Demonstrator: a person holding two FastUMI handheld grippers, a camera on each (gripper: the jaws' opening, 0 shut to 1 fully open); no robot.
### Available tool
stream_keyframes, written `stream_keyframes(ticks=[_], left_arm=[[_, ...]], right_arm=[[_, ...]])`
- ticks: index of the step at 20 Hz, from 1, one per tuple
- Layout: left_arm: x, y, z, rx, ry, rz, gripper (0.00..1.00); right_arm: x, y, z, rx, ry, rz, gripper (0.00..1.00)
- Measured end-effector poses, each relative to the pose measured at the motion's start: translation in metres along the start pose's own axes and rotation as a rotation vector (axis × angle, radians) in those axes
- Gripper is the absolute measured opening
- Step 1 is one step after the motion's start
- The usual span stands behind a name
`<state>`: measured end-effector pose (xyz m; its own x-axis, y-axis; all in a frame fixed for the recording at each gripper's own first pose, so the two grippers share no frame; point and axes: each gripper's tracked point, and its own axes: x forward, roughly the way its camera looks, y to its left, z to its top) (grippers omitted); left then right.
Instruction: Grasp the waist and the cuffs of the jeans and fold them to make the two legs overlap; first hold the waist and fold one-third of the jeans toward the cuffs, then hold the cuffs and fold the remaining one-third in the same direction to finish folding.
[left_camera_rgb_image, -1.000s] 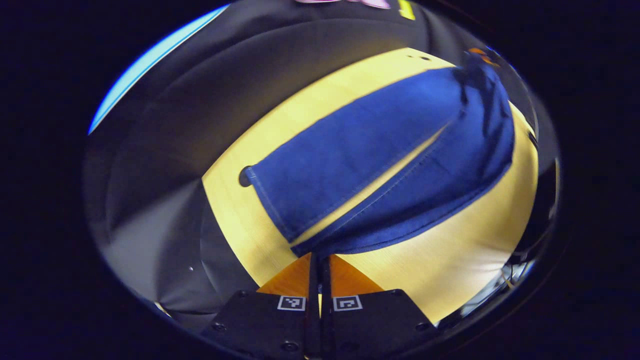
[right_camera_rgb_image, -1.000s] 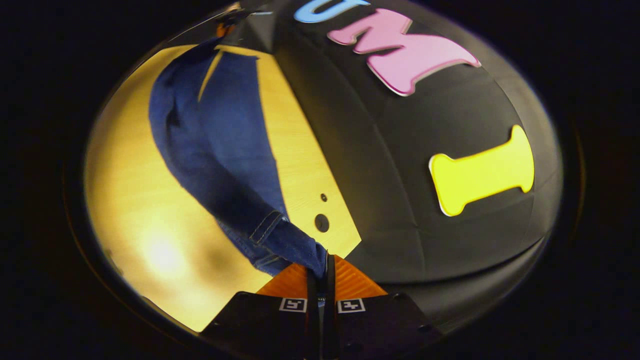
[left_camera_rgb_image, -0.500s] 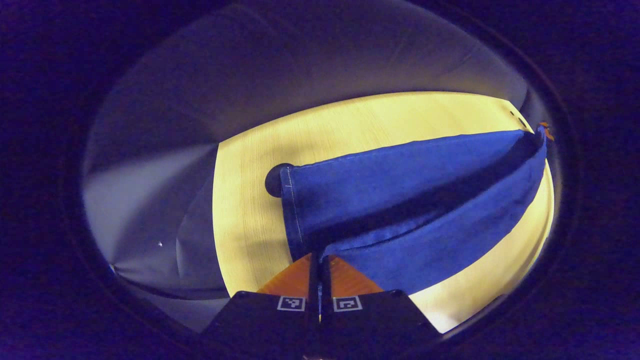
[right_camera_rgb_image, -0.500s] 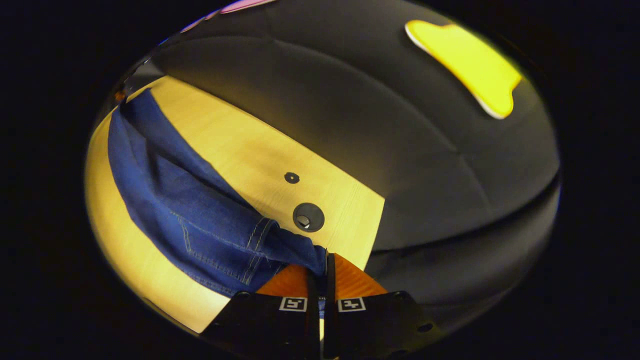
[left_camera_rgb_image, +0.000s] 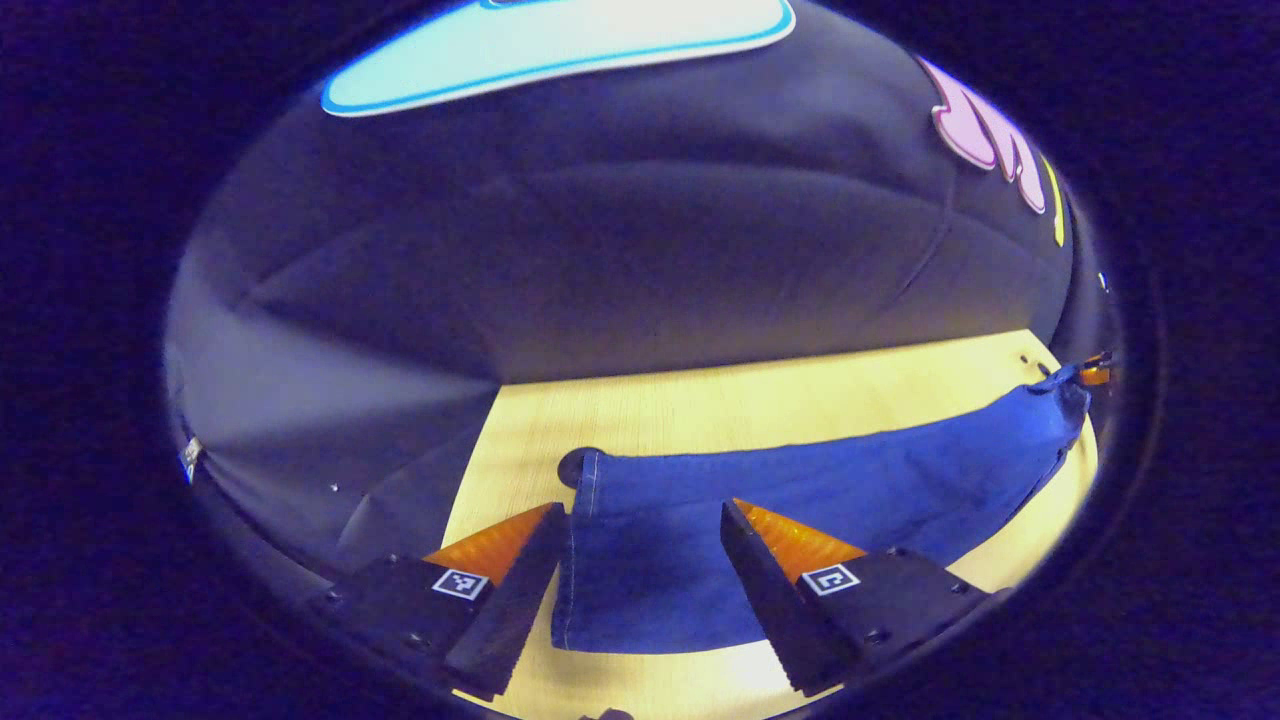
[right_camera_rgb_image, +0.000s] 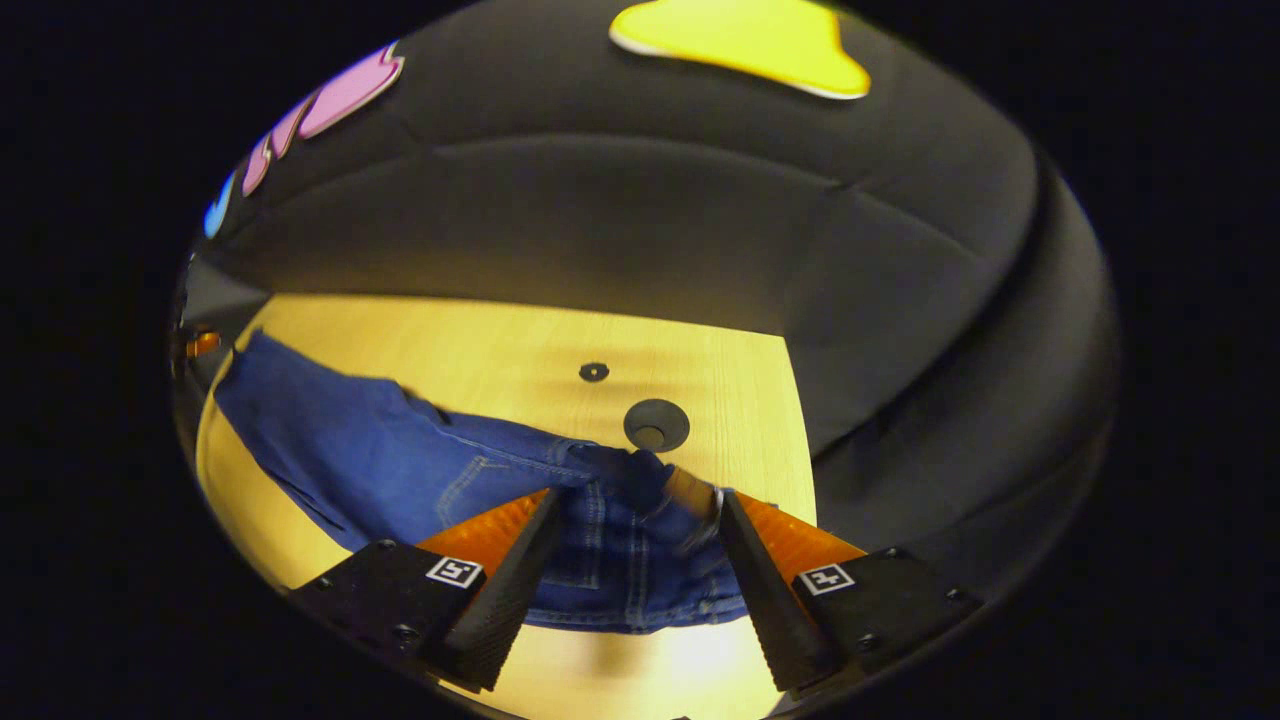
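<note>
Blue jeans lie flat along the wooden table, one leg laid over the other. My left gripper stands open just over the cuff end, its fingers apart on either side of the cloth. In the right gripper view the waist end with its seams and pocket lies between the fingers of my open right gripper. The far end of the jeans stretches away to the left in that view. The other gripper peeks in at the far right of the left gripper view.
A round hole with a dark grommet and a smaller hole sit in the table just beyond the waist. Another hole lies by the cuff. The black cloth wall rises close behind the table's far edge.
Both grippers were shut on the jeans and holding them lifted; they came down, the top leg settled onto the lower one, and both grippers opened and let go.
</note>
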<state>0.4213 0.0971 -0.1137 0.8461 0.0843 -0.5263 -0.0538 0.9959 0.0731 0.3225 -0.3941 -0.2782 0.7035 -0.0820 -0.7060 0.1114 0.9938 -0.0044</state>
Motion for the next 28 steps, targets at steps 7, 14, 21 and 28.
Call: stream_keyframes(ticks=[7,14,21,28], left_arm=[[-0.135,-0.080,0.012,-0.166,-0.208,0.011,0.97],[-0.135,-0.165,0.007,-0.133,-0.168,-0.133,0.99],[-0.119,-0.223,0.006,-0.100,-0.148,-0.242,0.99],[-0.111,-0.228,0.001,-0.092,-0.140,-0.244,0.99]], right_arm=[[-0.004,-0.033,-0.019,0.303,-0.120,-0.191,0.99],[0.010,-0.033,-0.036,0.583,-0.079,-0.236,0.99],[0.006,-0.036,-0.028,0.584,-0.109,-0.225,0.95],[0.007,-0.031,-0.027,0.661,-0.093,-0.165,0.32]])
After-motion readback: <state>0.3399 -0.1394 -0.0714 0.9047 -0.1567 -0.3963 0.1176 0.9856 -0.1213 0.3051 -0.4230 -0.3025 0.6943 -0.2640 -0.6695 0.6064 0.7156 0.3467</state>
